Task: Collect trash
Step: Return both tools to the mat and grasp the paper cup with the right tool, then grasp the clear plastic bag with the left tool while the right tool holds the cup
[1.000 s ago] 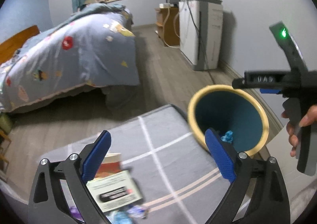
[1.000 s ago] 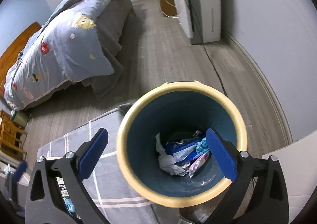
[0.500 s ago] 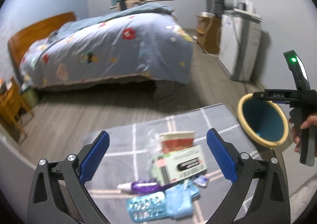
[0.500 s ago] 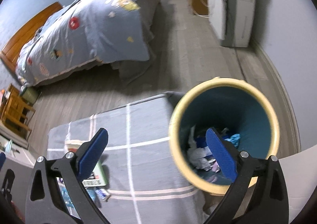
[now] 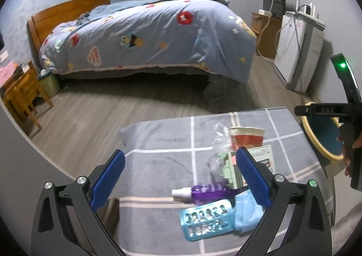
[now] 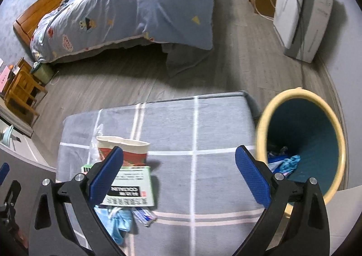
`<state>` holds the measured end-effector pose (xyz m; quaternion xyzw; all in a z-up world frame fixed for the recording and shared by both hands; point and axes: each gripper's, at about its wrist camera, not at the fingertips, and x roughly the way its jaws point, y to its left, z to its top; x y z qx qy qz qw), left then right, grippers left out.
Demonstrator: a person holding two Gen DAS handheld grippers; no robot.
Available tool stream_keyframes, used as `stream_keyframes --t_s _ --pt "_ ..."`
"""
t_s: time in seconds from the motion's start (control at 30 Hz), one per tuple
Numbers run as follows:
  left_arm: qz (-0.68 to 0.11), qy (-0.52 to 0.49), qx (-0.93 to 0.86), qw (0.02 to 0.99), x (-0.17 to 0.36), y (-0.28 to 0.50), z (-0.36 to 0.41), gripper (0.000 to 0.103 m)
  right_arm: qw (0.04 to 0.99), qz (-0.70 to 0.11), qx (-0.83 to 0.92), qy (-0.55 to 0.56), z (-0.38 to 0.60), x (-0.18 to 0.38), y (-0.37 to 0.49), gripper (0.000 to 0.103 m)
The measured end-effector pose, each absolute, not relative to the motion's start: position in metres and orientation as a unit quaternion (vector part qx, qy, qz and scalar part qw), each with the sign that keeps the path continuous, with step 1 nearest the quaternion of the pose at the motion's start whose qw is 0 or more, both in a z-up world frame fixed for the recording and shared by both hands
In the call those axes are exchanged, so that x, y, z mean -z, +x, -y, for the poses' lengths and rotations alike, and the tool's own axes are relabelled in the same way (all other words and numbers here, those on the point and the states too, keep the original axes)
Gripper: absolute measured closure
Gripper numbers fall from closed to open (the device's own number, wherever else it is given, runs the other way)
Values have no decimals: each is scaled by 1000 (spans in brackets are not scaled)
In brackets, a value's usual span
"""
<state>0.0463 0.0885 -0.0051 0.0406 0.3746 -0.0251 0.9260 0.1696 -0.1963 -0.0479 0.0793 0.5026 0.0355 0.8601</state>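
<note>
Trash cluster sits on the grey checked cushion [image 6: 203, 124], toward its left edge as the right wrist view shows it; the right half of the cushion is bare. Purple spray bottle [image 5: 203, 191] lies flat, long axis across the left wrist view, nozzle pointing left. Paper cup [image 6: 123, 150] stands upright beside the green-white box [image 6: 133, 185]. Bin [image 6: 303, 142] stands off the cushion's right edge. Left gripper [image 5: 181, 180] and right gripper [image 6: 179, 171]: both spread wide, holding nothing.
</note>
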Motion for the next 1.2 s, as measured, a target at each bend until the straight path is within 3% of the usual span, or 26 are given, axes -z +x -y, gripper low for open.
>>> stream_keyframes --t_s 0.63,1.0,1.2 --pt "-416 38 33 908 30 92 -108 6 849 -512 -129 -16 115 87 208 6" --pt "-428 43 29 902 37 100 -107 6 835 -494 -211 -119 73 101 201 13" --pt "-428 50 27 902 36 99 -103 6 819 -512 -215 -146 75 107 194 62"
